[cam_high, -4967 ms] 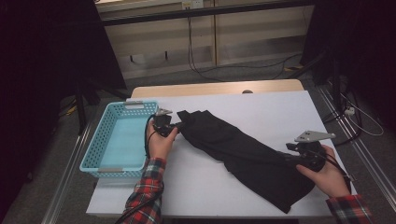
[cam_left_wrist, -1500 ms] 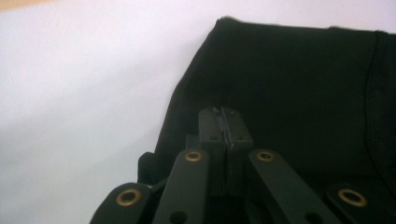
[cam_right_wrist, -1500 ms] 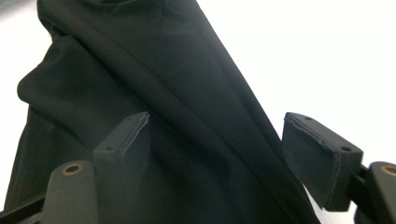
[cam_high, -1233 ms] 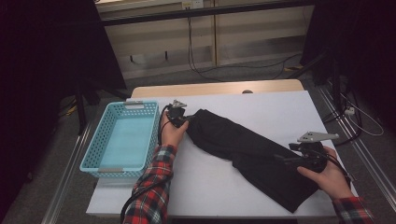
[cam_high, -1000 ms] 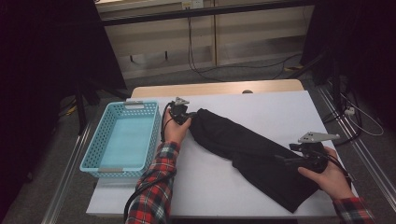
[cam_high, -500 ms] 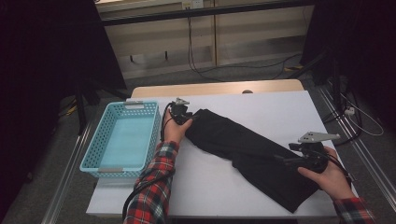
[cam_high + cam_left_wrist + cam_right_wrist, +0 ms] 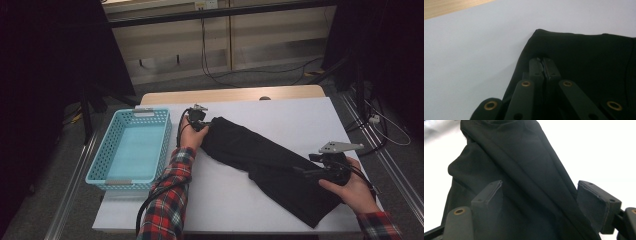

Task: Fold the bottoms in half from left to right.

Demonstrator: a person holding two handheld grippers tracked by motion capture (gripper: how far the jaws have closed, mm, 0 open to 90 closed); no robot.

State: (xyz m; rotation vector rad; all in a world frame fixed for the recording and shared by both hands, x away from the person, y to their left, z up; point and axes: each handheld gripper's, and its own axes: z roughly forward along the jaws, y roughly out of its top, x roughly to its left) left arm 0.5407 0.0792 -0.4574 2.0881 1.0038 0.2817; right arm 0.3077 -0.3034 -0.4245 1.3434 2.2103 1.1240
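Left hand-held gripper [image 7: 206,123] jaws opened and have just closed again: now pressed together, pinching the far-left corner of the black cloth [image 7: 270,167]. Looks like a re-grip, so probably ready to lift or fold. The cloth still lies diagonally across the bench [image 7: 280,115], beside the blue basket [image 7: 131,150].

Right hand-held gripper [image 7: 309,171] is spread, cloth lying loose between the jaws. Its own view shows that gap; the high view doesn't. Left gripper view shows the pinch on the hem.

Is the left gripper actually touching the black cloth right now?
Touching. In the left gripper view the left gripper has its jaws shut together on the edge of the black cloth, with fabric pinched between the tips.
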